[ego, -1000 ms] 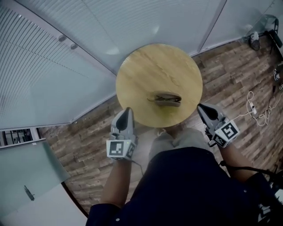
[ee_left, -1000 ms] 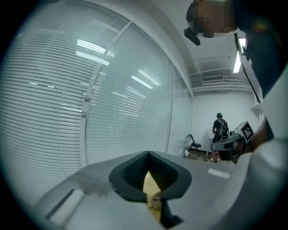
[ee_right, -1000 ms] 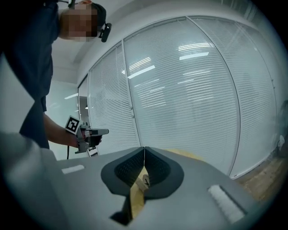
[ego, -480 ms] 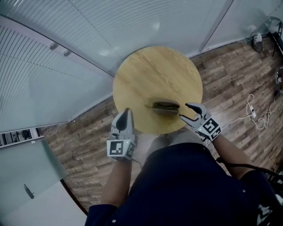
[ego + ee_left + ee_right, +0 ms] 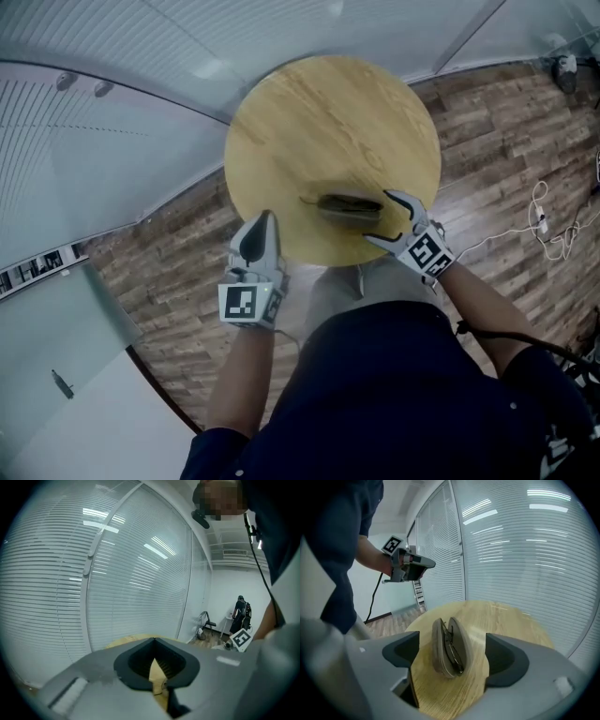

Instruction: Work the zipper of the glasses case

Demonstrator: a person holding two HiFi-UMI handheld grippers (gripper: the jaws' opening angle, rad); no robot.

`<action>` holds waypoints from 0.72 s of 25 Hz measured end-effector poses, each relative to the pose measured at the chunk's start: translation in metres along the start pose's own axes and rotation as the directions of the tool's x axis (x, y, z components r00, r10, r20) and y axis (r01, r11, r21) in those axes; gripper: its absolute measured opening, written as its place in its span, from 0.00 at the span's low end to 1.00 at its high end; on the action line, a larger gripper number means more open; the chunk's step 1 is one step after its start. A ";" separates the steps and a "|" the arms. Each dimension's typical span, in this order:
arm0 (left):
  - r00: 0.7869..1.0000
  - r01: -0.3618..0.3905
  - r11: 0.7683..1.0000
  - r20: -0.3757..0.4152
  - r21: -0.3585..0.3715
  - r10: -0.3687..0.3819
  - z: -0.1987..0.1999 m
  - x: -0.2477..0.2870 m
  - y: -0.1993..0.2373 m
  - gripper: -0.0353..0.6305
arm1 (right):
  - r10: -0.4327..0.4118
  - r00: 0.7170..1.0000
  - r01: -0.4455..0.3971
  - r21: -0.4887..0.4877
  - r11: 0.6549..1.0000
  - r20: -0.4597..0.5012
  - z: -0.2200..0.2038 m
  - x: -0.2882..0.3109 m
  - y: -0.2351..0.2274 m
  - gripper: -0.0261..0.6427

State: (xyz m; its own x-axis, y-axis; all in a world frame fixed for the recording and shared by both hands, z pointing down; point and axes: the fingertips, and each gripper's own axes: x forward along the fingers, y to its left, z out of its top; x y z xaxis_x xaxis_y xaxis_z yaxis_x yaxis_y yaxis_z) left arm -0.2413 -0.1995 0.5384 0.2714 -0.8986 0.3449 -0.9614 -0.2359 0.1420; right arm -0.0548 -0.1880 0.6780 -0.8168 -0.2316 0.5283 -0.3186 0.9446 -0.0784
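Note:
A brown glasses case (image 5: 350,204) lies on the round wooden table (image 5: 328,122), near its front edge. In the right gripper view the case (image 5: 449,644) stands partly unzipped, its two halves apart with glasses showing inside. My right gripper (image 5: 383,217) is at the case's right end. Its jaws have just been opening and now stand wide, with the fingers (image 5: 401,651) either side of the case and not touching it. My left gripper (image 5: 263,225) is shut and empty at the table's front left edge, left of the case. Its closed tips (image 5: 154,644) point over the tabletop.
Frosted glass walls with blinds (image 5: 141,112) curve round behind and to the left of the table. Wood-plank floor (image 5: 506,159) surrounds it. A white cable with a plug (image 5: 544,220) lies on the floor at the right. The person's legs are close against the table's front edge.
My right gripper has come down and leftward from beside the table to the case's right end, and its jaws have gone from shut to wide open. The left gripper has moved slightly, still shut.

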 end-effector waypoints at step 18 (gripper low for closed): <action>0.995 -0.061 0.998 -0.074 0.023 0.063 -0.013 0.001 0.001 0.06 | 0.154 0.978 -0.163 -0.051 0.985 -0.143 -0.046 0.063 0.000 0.66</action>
State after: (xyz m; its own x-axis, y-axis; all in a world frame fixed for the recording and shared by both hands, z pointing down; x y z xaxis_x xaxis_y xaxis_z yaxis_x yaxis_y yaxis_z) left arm -0.2412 -0.1954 0.5505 0.2132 -0.8819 0.4204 -0.9770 -0.1887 0.0996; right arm -0.0842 -0.1918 0.7506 -0.7788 -0.0477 0.6255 -0.1566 0.9803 -0.1202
